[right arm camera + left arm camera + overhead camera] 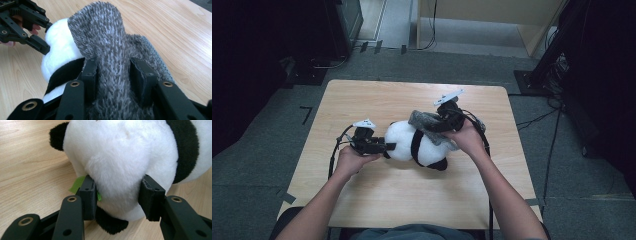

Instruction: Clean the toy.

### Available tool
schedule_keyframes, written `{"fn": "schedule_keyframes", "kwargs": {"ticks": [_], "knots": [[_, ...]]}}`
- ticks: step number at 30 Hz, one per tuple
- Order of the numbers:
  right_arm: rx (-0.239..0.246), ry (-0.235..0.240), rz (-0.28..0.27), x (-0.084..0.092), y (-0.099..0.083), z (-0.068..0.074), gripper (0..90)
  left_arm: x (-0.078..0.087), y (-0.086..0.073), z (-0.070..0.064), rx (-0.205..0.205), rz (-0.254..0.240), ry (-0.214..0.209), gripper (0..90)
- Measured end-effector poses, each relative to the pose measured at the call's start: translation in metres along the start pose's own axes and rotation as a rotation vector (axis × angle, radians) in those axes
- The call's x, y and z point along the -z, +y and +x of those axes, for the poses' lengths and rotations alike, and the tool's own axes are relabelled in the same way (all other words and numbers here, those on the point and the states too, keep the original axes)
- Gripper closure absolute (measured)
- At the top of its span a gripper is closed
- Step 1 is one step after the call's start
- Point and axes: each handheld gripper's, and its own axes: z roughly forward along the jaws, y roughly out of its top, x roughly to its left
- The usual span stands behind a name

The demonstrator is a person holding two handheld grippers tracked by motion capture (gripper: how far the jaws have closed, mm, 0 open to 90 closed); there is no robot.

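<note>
We're over a pale wood-grain surface (pixel 377 200), square-ish, set on grey carpet (pixel 262 165) in a dim room. Beyond the surface's far edge there's a light wooden cabinet (pixel 492 20), black stands w/ cables to either side, tape marks on the carpet.

Landmark is the panda plush (pixel 414 145), lying about mid-surface, white body, black band and black limbs. Our left hand-held gripper (pixel 387 147) comes in level from the panda's left side; in the left gripper view (pixel 117 195) its pads press into the white fur on both sides of one rounded end, so it's clenched on the panda plush. A black ear or paw sticks out top left of that end, another black limb just under the pads.

Our right hand-held gripper (pixel 432 125) sits at the panda's far right side, over its back. In the right gripper view (pixel 113 75) a grey furry cloth (pixel 110 50) runs up between the pads, draped against the panda's white body; both pads look to be touching the pile, so we read it as grasping the cloth. The left hand-held gripper shows there too, at the panda's far end.

Labels: a small green tag (pixel 77 183) pokes out beside the left pad, against the panda. No writing readable on it.
</note>
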Motion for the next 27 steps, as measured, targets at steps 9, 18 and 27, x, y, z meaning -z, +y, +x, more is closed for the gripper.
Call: {"fn": "schedule_keyframes", "kwargs": {"ticks": [9, 18, 27], "knots": [[-0.023, 0.003, -0.035, 0.014, -0.012, -0.004, 56.5, 0.000, 0.000, 0.000, 0.000, 0.002, -0.001, 54.2], [-0.031, 0.005, -0.054, 0.029, -0.024, -0.007, 62.2, 0.000, 0.000, 0.001, 0.008, -0.001, -0.007, 54.1], [-0.004, -0.006, -0.063, 0.032, -0.009, 0.008, 69.2, 0.000, 0.000, 0.001, 0.018, 0.002, -0.007, 54.1]]}}
